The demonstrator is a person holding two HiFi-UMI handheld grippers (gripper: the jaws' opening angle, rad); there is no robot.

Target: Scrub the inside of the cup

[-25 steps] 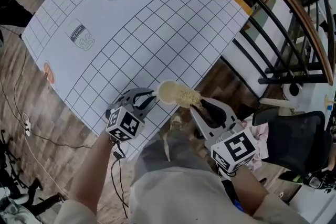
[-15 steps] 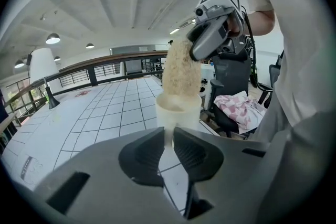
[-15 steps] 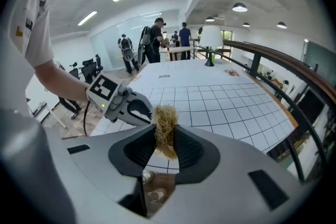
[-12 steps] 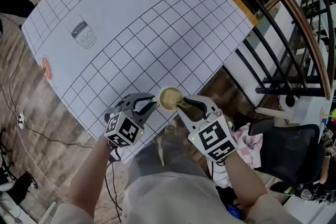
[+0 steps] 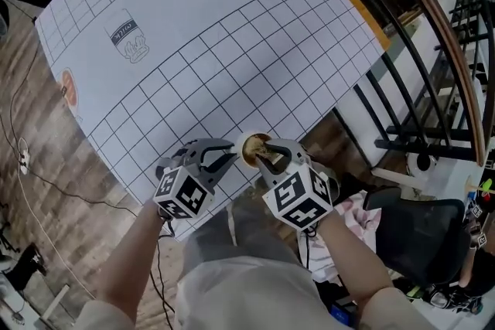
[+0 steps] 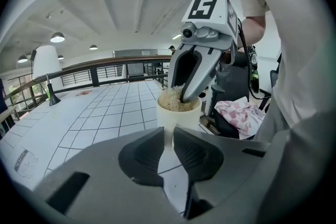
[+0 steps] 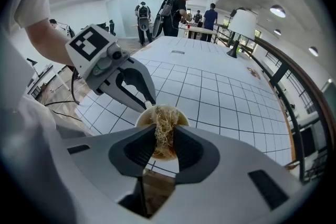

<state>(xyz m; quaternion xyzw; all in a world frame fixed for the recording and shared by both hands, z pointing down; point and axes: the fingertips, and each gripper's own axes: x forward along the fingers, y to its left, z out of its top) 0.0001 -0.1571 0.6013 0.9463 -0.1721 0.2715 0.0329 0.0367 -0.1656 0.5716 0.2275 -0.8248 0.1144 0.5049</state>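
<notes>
The cup (image 5: pixel 249 143) is white and sits at the near edge of the table (image 5: pixel 232 35), which has a white cloth with a black grid on it. I cannot tell if the cup stands on the cloth or is held just above it. The left gripper (image 5: pixel 230 154) is on the left side of the cup. Its jaws are almost together and pinch the cup's white wall at the rim. The right gripper (image 7: pixel 164 139) comes from the right and points down into the cup. Its jaws are squeezed on a tan, stringy scrubber (image 7: pixel 164 126), and the scrubber is inside the cup and fills up most of it. The two grippers are very close, with only the cup between them. Far away on the table stands a white lamp (image 6: pixel 44 63). To the right of the table, near the person, there is a black chair (image 5: pixel 418 228) with a pink and white cloth (image 6: pixel 239 113) next to it.
</notes>
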